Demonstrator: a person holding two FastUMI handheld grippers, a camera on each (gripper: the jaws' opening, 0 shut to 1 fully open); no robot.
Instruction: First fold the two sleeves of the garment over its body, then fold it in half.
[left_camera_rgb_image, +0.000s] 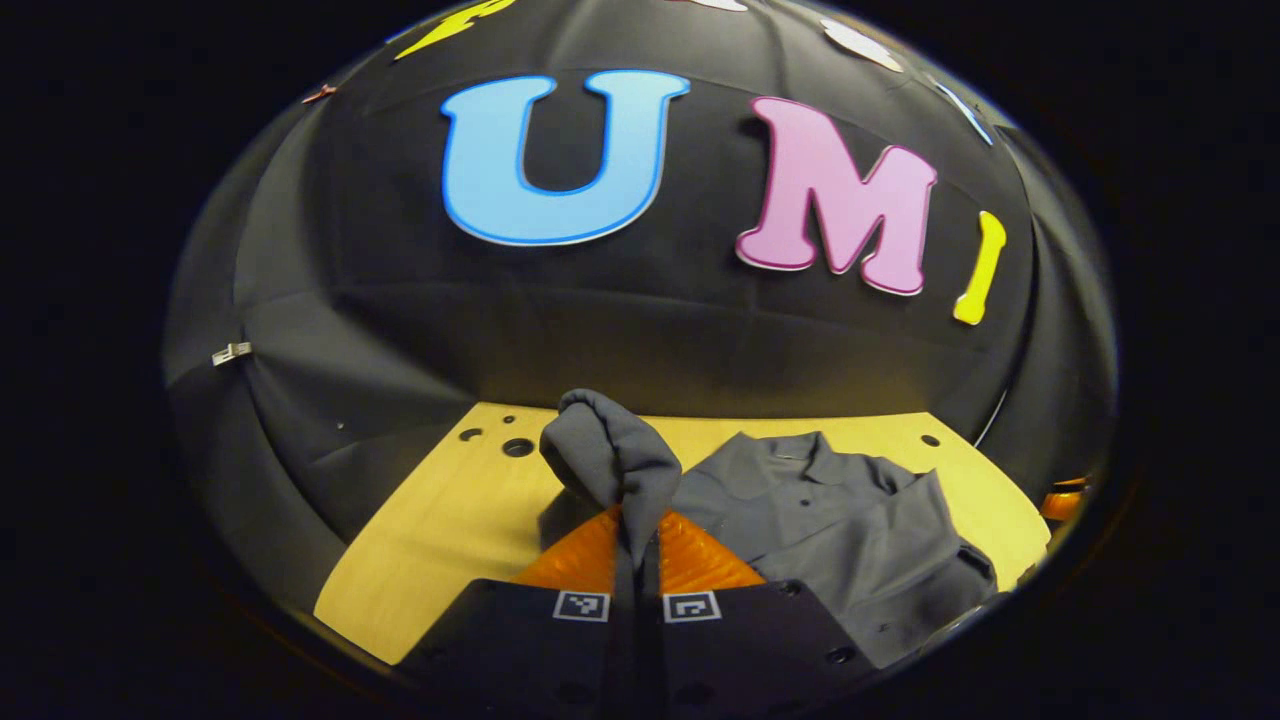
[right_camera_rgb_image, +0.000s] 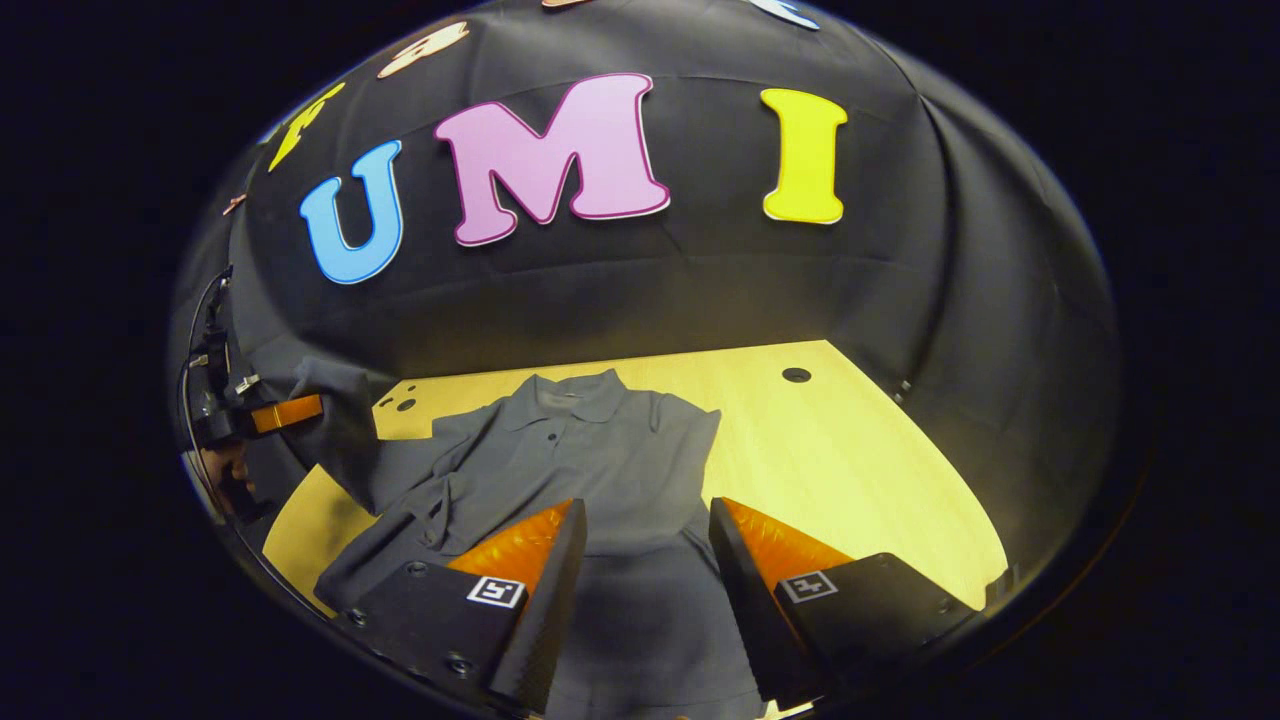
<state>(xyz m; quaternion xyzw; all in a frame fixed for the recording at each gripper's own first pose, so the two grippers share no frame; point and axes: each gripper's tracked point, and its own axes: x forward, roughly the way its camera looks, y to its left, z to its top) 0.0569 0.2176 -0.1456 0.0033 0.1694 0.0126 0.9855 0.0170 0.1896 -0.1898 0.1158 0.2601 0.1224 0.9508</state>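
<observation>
Both views low, wall-facing, sharing the garment (left_camera_rgb_image: 840, 510) and table (right_camera_rgb_image: 850, 450).

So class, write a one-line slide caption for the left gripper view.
Left gripper pinches a grey polo shirt's sleeve, lifted above the wooden table.

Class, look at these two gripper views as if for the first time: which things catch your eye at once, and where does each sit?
First, the grey garment spread on the yellow table, collar toward the booth wall. Next, in the left gripper view, one sleeve bunched and lifted off the table, pinched in the shut fingers of the left gripper. In the right gripper view, the right gripper hangs open over the garment's lower body.
</observation>
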